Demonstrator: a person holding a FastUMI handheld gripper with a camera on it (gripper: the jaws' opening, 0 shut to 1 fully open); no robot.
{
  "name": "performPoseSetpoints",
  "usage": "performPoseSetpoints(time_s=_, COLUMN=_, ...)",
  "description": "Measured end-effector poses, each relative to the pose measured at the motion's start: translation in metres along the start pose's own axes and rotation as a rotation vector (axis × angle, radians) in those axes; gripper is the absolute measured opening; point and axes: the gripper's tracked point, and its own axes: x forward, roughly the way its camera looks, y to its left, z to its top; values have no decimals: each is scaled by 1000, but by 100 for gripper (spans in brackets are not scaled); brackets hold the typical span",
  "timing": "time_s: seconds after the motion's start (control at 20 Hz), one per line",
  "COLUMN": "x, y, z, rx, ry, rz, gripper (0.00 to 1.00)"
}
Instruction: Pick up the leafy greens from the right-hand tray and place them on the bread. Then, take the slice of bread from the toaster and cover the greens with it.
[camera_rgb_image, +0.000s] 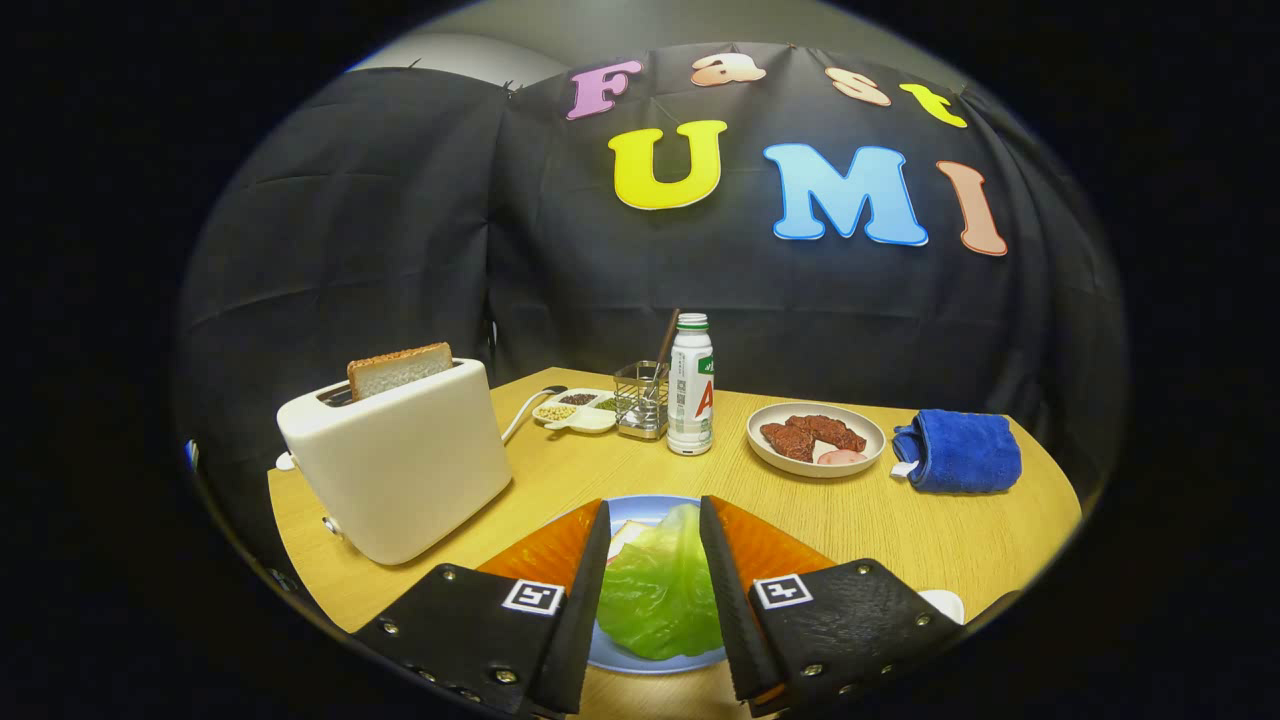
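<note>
**Gripper poised over the greens on the blue plate**

At the bottom centre of the frame the gripper (655, 510) hangs with its two fingers spread apart, a clear gap between them. In that gap lies the leafy green (660, 590), a pale lettuce leaf. The fingers flank the leaf closely, but I cannot tell whether either one touches it, and nothing is clamped. The leaf lies on a blue plate (640, 508), whose rim shows just beyond the fingertips and again below the leaf. A pale corner of bread (622, 540) peeps out from under the leaf's left edge, beside the left finger.

The plate sits on a light wooden surface (900, 520). To the left of centre, near the plate, stands a white toaster (400, 465) with a slice of toast (398, 370) sticking up out of its slot. Farther back, around the middle of the frame, are a small white divided dish (578, 410) of grains, a wire holder (641, 400) with a utensil handle rising from it, and a white bottle (691, 385) with a green cap. To the right of the bottle is a round plate of dark meat slices (815, 438), and further right a folded blue cloth (958, 452). A bit of a white rim (943, 603) shows at the lower right, by the right finger.
</note>
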Motion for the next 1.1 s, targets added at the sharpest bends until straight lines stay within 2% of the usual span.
performPoseSetpoints(time_s=0.35, x=-3, y=58, z=37, rx=12, ry=-98, rz=77, gripper=55)
performPoseSetpoints(time_s=0.8, x=11, y=193, z=79, rx=-21, ry=-171, rz=260, gripper=54)
performPoseSetpoints(time_s=0.95, x=26, y=223, z=77, rx=-52, ry=-160, rz=278, gripper=55)
performPoseSetpoints(time_s=1.1, x=42, y=232, z=73, rx=-65, ry=-145, rz=257, gripper=55)
